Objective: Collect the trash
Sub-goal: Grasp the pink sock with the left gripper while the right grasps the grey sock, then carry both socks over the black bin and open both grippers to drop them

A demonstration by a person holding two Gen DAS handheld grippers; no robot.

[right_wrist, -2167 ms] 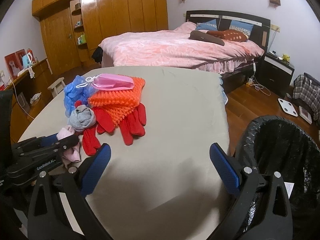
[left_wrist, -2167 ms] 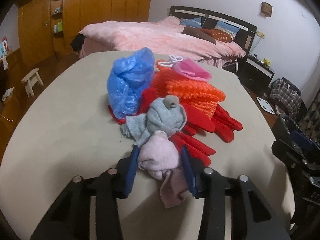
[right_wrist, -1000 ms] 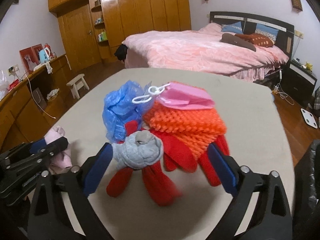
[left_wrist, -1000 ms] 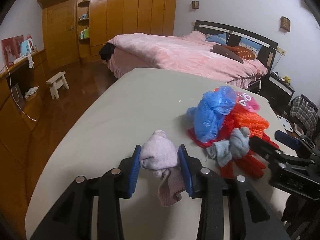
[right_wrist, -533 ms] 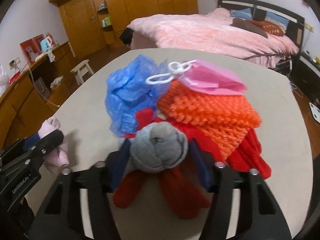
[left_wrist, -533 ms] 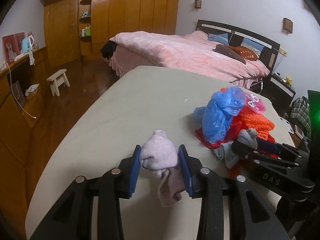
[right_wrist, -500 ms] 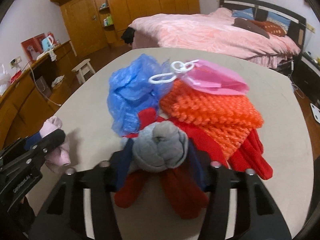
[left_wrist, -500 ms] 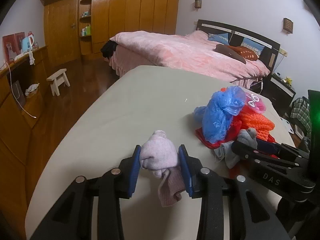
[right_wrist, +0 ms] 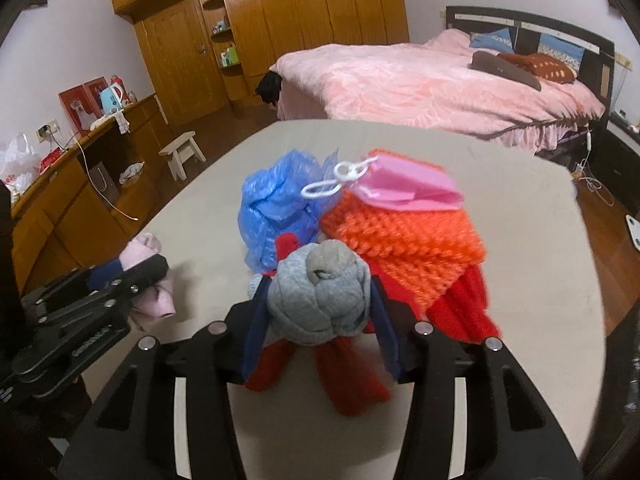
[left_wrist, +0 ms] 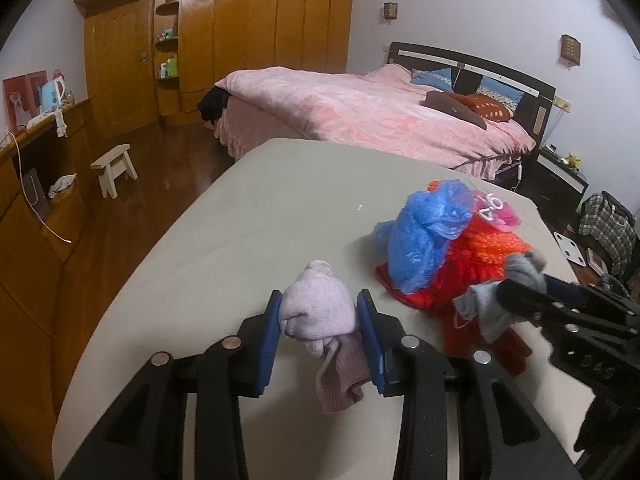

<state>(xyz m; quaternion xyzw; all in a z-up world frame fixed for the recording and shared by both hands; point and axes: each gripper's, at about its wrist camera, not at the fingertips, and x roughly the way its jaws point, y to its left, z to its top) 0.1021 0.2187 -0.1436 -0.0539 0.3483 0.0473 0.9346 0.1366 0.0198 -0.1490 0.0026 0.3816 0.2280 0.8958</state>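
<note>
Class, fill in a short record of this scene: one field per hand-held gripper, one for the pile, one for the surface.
left hand-held gripper: shut on the pink sock
right hand-held gripper: jaws just closed, shut on the grey sock
pile: blue plastic bag, orange knit, pink mask, red gloves
surface: beige table

- The right gripper (right_wrist: 318,308) has just closed on a grey sock ball (right_wrist: 320,294), pads pressing both sides.
- Behind it on the bench (right_wrist: 540,272): red gloves (right_wrist: 460,312), orange knit (right_wrist: 404,240), blue bag (right_wrist: 276,208), pink mask (right_wrist: 404,188).
- At left, the left gripper (right_wrist: 136,276) holds a pink sock (right_wrist: 156,300).
</note>
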